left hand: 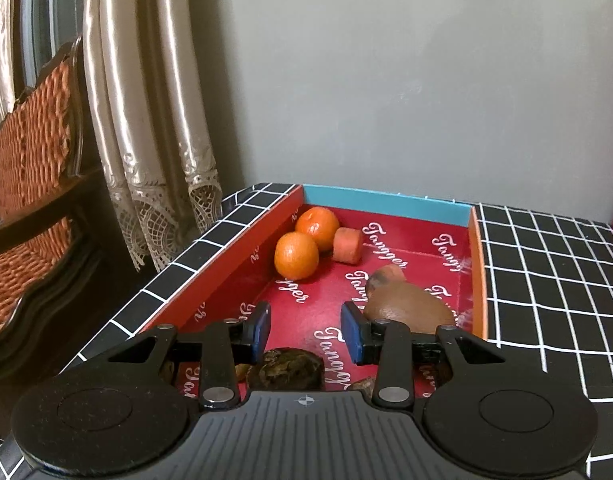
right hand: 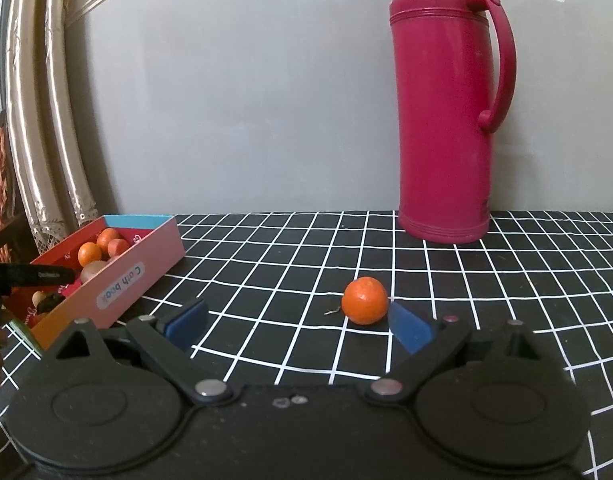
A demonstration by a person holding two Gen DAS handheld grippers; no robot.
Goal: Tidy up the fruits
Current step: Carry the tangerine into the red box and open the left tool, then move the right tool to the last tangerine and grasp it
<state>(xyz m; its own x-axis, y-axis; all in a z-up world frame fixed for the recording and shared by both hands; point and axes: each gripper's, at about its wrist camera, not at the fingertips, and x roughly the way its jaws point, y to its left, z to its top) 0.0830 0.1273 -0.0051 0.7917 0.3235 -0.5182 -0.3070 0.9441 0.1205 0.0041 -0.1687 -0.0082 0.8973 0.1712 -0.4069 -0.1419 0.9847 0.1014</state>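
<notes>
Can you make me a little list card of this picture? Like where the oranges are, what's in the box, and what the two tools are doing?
oranges in box: two, touching, far left corner
orange outside: one on the checked tablecloth
also in box: carrot piece, brown fruit
left tool: over the box, holding nothing
right tool: open wide, orange just ahead, near its right finger
behind: pink flask, upright

Inside the red box (left hand: pixel 476 248), two oranges (left hand: pixel 296 255) are seen touching beside a carrot piece (left hand: pixel 347 245); the left gripper (left hand: pixel 306 330) is held over it, jaws parted with nothing between
</notes>
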